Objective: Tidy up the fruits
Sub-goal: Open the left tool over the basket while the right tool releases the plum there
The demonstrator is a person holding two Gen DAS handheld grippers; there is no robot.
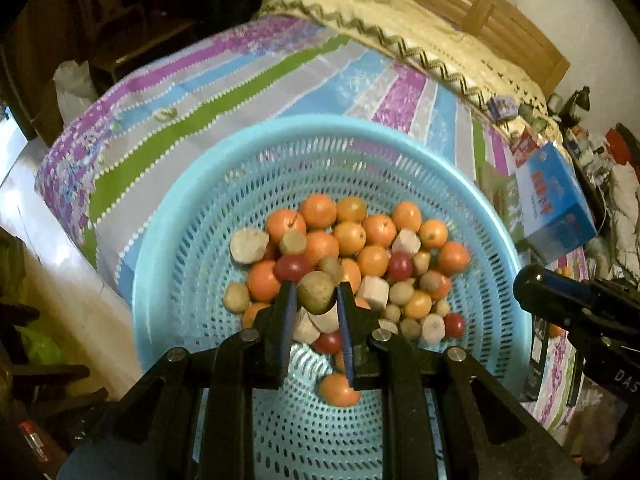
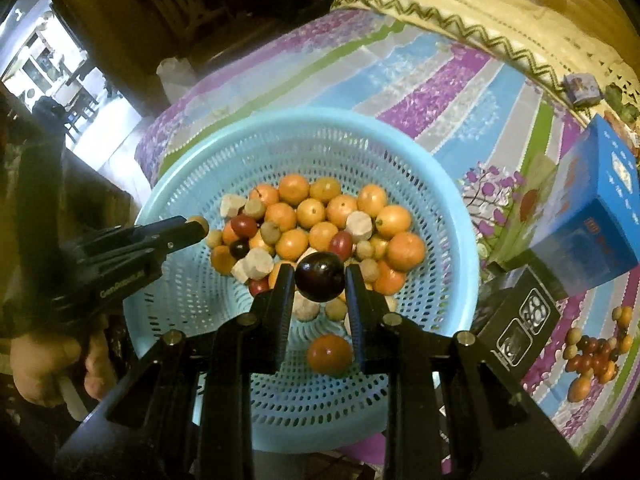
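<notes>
Striped cloth (image 1: 168, 136) beneath basket (image 1: 400, 136): your left gripper (image 1: 316, 300) clamps a brownish fruit (image 1: 316, 293), perhaps longan; right gripper (image 2: 320, 280) clamps a dark plum (image 2: 320, 276), both directly above the heap.

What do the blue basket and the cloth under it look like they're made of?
The blue basket looks like moulded plastic: one even colour, a smooth, slightly glossy rim and regular rows of slots. The striped cloth seems to be printed woven fabric, matt, draping over the edge; it could also be a coated tablecloth.

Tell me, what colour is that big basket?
Light blue basket, seen best in the right wrist view.
</notes>
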